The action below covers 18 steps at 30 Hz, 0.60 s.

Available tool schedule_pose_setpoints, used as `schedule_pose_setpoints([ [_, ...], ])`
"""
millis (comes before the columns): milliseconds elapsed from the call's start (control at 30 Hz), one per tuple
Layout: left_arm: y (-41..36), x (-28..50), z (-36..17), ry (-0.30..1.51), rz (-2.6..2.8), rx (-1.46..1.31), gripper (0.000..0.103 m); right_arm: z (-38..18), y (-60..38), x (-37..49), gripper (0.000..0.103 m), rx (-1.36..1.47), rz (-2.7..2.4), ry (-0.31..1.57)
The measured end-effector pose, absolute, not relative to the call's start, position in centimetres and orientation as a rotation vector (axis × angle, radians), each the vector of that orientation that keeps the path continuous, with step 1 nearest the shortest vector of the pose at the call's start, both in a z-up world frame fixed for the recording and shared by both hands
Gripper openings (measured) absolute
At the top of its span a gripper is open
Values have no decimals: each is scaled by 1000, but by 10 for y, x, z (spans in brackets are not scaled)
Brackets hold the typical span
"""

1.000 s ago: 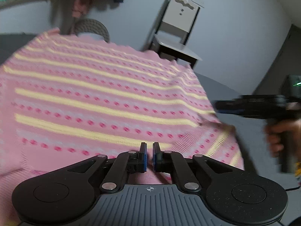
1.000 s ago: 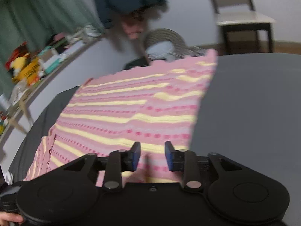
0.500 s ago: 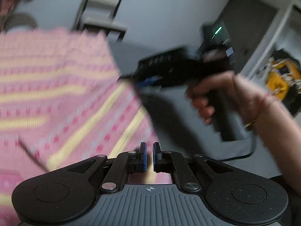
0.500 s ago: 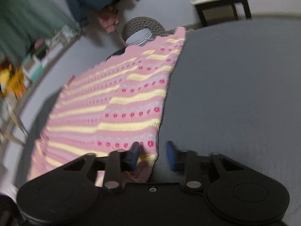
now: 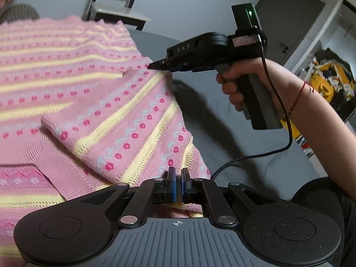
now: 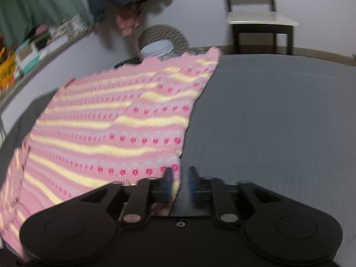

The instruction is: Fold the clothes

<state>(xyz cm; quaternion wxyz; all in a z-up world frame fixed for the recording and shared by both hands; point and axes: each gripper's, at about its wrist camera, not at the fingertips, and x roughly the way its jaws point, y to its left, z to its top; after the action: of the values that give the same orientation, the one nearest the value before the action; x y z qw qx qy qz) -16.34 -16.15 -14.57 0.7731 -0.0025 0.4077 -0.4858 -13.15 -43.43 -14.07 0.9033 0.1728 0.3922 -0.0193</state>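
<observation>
A pink knit sweater (image 5: 66, 66) with yellow stripes and red dots lies flat on a grey surface (image 5: 222, 133). One sleeve (image 5: 124, 129) is folded diagonally over the body. My left gripper (image 5: 177, 183) sits at the sweater's near right part, pads almost together with knit pinched between them. My right gripper (image 5: 155, 65), held by a hand (image 5: 231, 84), has its tip at the sleeve's far edge. In the right wrist view, blurred, the right gripper (image 6: 179, 176) is open over the edge of the sweater (image 6: 111, 122), the left finger above cloth, the right above bare surface (image 6: 267, 122).
A chair (image 6: 260, 20) stands behind the surface, with a woven basket (image 6: 164, 35) beside it. A cluttered shelf (image 6: 33, 51) runs along the left wall. The right gripper's cable (image 5: 255, 158) trails over the grey surface near the person's arm.
The left wrist view has swung right, so the right gripper and hand now fill its right side. The sleeve now lies folded across the body. The right gripper has moved to the sweater's right edge.
</observation>
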Motion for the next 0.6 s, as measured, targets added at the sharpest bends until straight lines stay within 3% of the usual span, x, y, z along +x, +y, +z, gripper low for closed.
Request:
schedule_pose_setpoints([
  [200, -151, -156, -126, 713, -907, -50, 4, -120, -433, -162, 34, 346, 41, 779],
  [400, -132, -108, -129, 801, -647, -189, 5, -121, -402, -151, 38, 188, 175, 717],
  [467, -124, -103, -131, 822, -620, -210, 12, -125, -393, -134, 40, 155, 210, 749],
  [533, -118, -103, -133, 829, -611, -220, 36, -133, -392, -118, 40, 179, 208, 823],
  [600, -116, -106, -135, 822, -616, -215, 47, -143, -394, -108, 35, 256, 240, 884],
])
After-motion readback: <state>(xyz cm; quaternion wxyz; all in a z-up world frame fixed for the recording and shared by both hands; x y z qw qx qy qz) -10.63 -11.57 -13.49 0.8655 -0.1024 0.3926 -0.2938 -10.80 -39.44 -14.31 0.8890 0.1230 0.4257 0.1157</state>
